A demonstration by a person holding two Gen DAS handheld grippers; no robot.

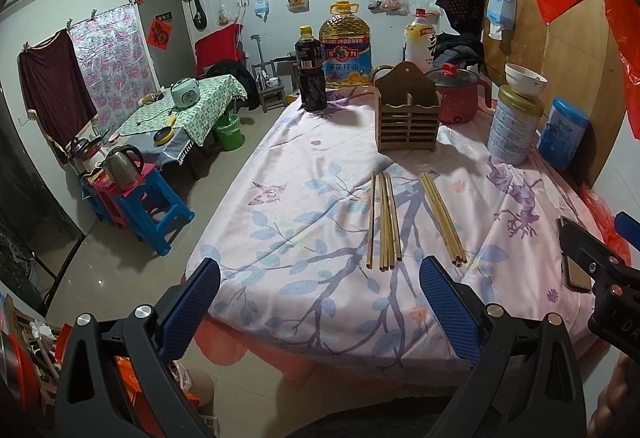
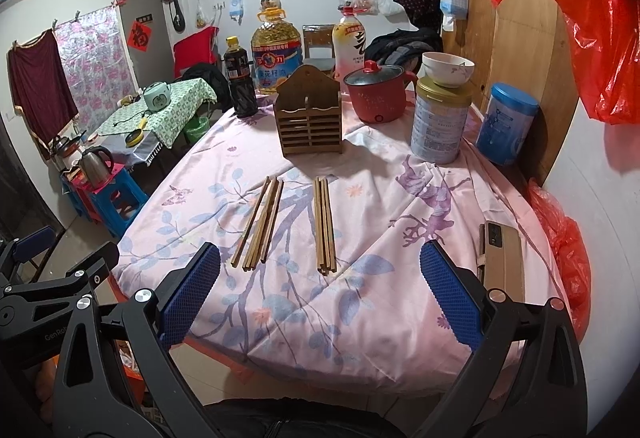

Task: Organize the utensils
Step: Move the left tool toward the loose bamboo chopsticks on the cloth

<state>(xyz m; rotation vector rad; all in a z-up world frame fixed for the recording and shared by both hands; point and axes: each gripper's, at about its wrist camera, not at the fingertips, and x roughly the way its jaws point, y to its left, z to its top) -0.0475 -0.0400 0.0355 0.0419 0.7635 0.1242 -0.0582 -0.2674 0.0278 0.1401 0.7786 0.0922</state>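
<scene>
The left tool [image 1: 320, 312] is held wide open with nothing between its blue textured pads [image 1: 190, 308], hanging just off the near edge of the bench [image 1: 312, 222], which is covered by a pink cloth printed with blue leaves and purple branches. The right tool [image 2: 320, 300] is likewise spread wide and empty above the same near edge, its blue pads [image 2: 450, 296] apart from everything.

Two bundles of wooden chopsticks are laid on the cloth towards the near edge, well apart from both tools. The left bundle of wooden chopsticks [image 2: 260, 224] is slightly fanned and tilted; the right bundle of wooden chopsticks [image 2: 325, 224] is packed closer, lying beside it with a gap between.

A tan phone-like case [image 2: 502, 262] is seen near the right edge of the bench.

Beyond the bundles, a brown slatted wooden utensil holder [image 2: 310, 118] is stood upright around the middle of the bench. Further back, a dark sauce bottle [image 2: 239, 78], a large yellow oil jug [image 2: 276, 54], a red electric pot with a glass lid [image 2: 378, 92], and a pale tin topped by a white bowl [image 2: 440, 118] are lined along the far edge.
</scene>
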